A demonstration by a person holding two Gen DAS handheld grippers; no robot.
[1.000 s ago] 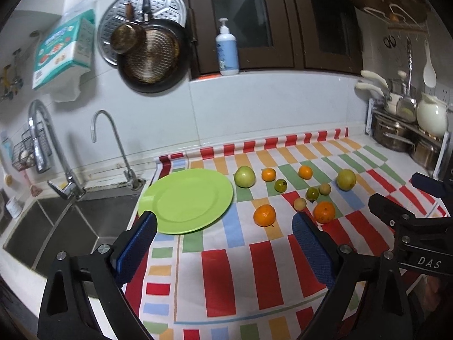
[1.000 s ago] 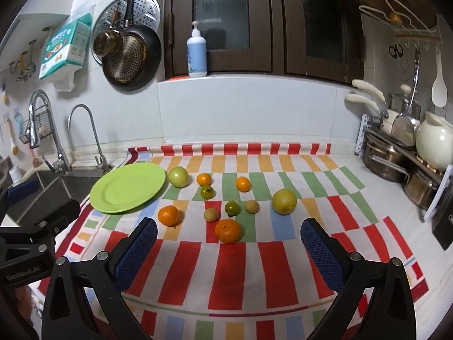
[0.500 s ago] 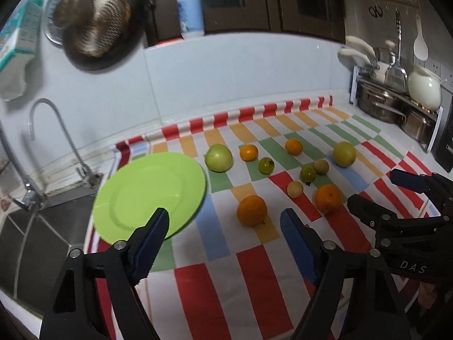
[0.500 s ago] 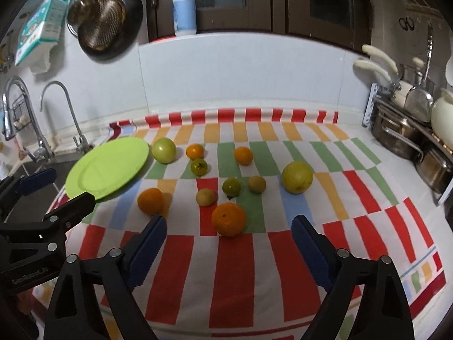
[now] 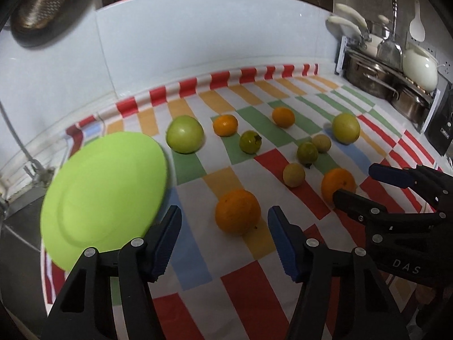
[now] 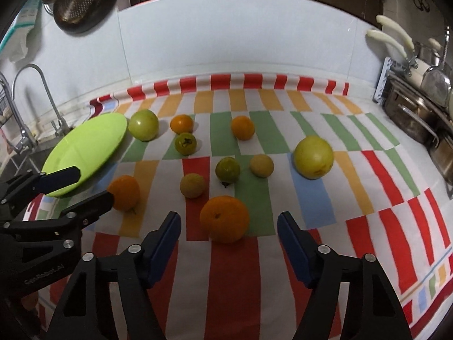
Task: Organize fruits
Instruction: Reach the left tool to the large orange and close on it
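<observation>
Several fruits lie on a striped cloth (image 5: 198,269) beside an empty green plate (image 5: 104,195). My left gripper (image 5: 222,240) is open, its jaws just short of an orange (image 5: 237,211) that lies ahead between them. My right gripper (image 6: 228,243) is open, its jaws just short of another orange (image 6: 224,218). In the right wrist view the left gripper (image 6: 76,187) shows at the left, next to its orange (image 6: 124,188). A large green fruit (image 5: 184,137), a yellow fruit (image 6: 312,157), small oranges and small green and tan fruits lie farther back.
A sink with faucets (image 6: 25,138) lies left of the plate (image 6: 85,155). Steel pots (image 5: 376,76) and a white kettle (image 5: 419,66) stand on a rack at the right. A white tiled wall (image 6: 240,48) rises behind the cloth. A pan (image 6: 76,0) hangs above.
Both grippers have moved forward and down toward the cloth. Each now has an orange close ahead between its open jaws. The fruits and plate have not moved.
</observation>
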